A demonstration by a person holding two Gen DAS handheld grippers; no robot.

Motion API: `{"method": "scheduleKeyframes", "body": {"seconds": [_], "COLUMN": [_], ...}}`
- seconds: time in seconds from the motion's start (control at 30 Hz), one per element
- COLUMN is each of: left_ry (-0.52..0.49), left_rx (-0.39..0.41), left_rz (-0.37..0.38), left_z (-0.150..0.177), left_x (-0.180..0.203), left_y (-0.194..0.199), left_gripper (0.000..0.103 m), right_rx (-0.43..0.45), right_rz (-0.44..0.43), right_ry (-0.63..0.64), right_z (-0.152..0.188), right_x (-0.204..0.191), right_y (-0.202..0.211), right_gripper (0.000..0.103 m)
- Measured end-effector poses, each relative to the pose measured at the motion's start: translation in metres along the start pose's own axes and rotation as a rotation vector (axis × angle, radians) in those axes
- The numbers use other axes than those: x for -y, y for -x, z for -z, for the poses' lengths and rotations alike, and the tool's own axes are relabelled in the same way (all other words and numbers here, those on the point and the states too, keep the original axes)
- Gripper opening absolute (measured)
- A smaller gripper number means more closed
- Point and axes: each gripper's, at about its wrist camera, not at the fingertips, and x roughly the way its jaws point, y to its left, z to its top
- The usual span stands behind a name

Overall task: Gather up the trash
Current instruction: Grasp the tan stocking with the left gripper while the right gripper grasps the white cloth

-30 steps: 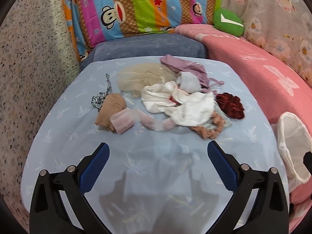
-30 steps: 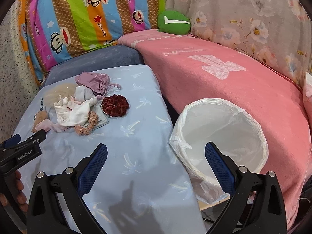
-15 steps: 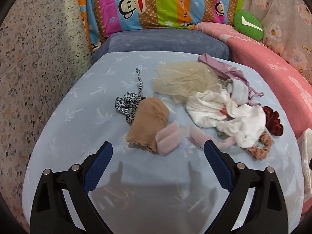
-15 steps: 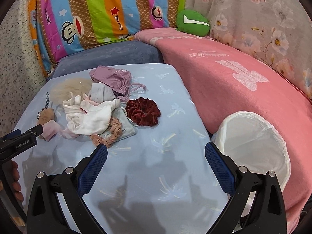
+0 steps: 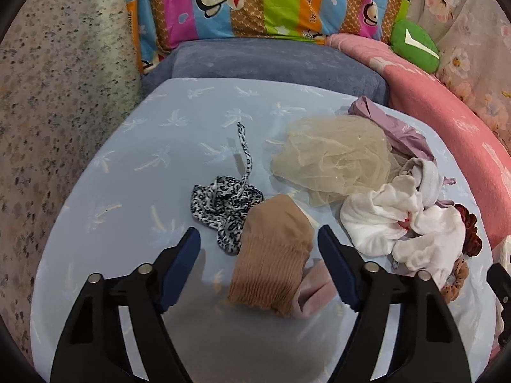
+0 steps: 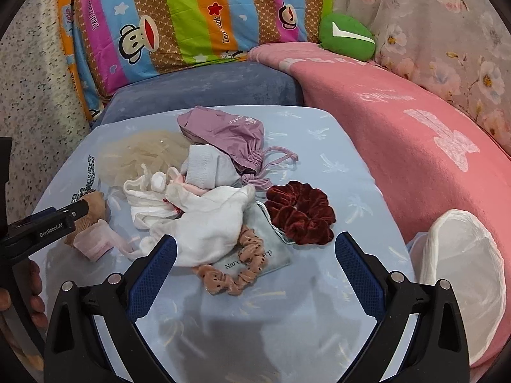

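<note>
A heap of small cloth items lies on the light blue table (image 5: 127, 191). In the left wrist view my left gripper (image 5: 258, 245) is open, its fingers on either side of a tan stocking (image 5: 271, 255), with a leopard-print tie (image 5: 226, 204) to its left. In the right wrist view my right gripper (image 6: 255, 255) is open, just short of a pink scrunchie (image 6: 236, 274) and white cloths (image 6: 204, 220). A dark red scrunchie (image 6: 300, 214) lies to the right. A white-lined trash bin (image 6: 463, 281) stands off the table's right edge.
A beige mesh puff (image 5: 332, 156), a purple drawstring pouch (image 6: 223, 131) and a grey sock (image 6: 204, 169) lie further back. A pink blanket (image 6: 415, 146) covers the sofa on the right. A striped monkey cushion (image 6: 179, 16) stands behind. A speckled wall (image 5: 48, 127) is on the left.
My left gripper has moved forward and left, so the tan stocking now lies between its fingers. My right gripper has swung left from the bin towards the heap.
</note>
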Motion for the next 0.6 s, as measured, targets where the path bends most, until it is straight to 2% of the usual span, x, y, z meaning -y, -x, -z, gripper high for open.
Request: {"method": "scheduleKeyframes", "body": {"seconds": [0.1, 0.2, 0.27, 0.3, 0.37, 0.4, 0.47, 0.53, 0.6], "left_ry": [-0.009, -0.002, 0.006, 0.005, -0.003, -0.005, -0.010, -0.007, -0.008], "left_rx": [-0.023, -0.041, -0.046, -0.046, -0.045, -0.043, -0.039, -0.034, -0.029], "left_rz": [0.023, 0.056, 0.074, 0.080, 0.087, 0.090, 0.092, 0.095, 0.100], "left_z": [0.000, 0.000, 0.000, 0.000, -0.001, -0.001, -0.002, -0.002, -0.002], "left_x": [-0.001, -0.003, -0.004, -0.004, -0.003, -0.003, -0.003, -0.002, -0.001], "left_y": [-0.010, -0.016, -0.016, -0.016, -0.016, -0.015, -0.013, -0.009, -0.003], "left_gripper": [0.060, 0.047, 0.039, 0.037, 0.029, 0.028, 0.022, 0.020, 0.019], "right_rx": [-0.027, -0.061, -0.089, -0.105, -0.126, -0.122, -0.116, -0.113, -0.107], "right_rz": [-0.012, -0.039, -0.060, -0.073, -0.093, -0.092, -0.099, -0.113, -0.126], "right_ry": [-0.002, -0.016, -0.024, -0.027, -0.031, -0.032, -0.036, -0.050, -0.061], "right_z": [-0.004, -0.007, -0.006, -0.005, -0.003, -0.002, -0.001, 0.000, 0.000], "right_x": [-0.008, -0.014, -0.016, -0.018, -0.020, -0.021, -0.021, -0.017, -0.015], "right_y": [-0.019, -0.038, -0.049, -0.055, -0.061, -0.061, -0.059, -0.056, -0.049], "right_gripper": [0.087, 0.075, 0.059, 0.055, 0.036, 0.034, 0.021, 0.013, 0.011]}}
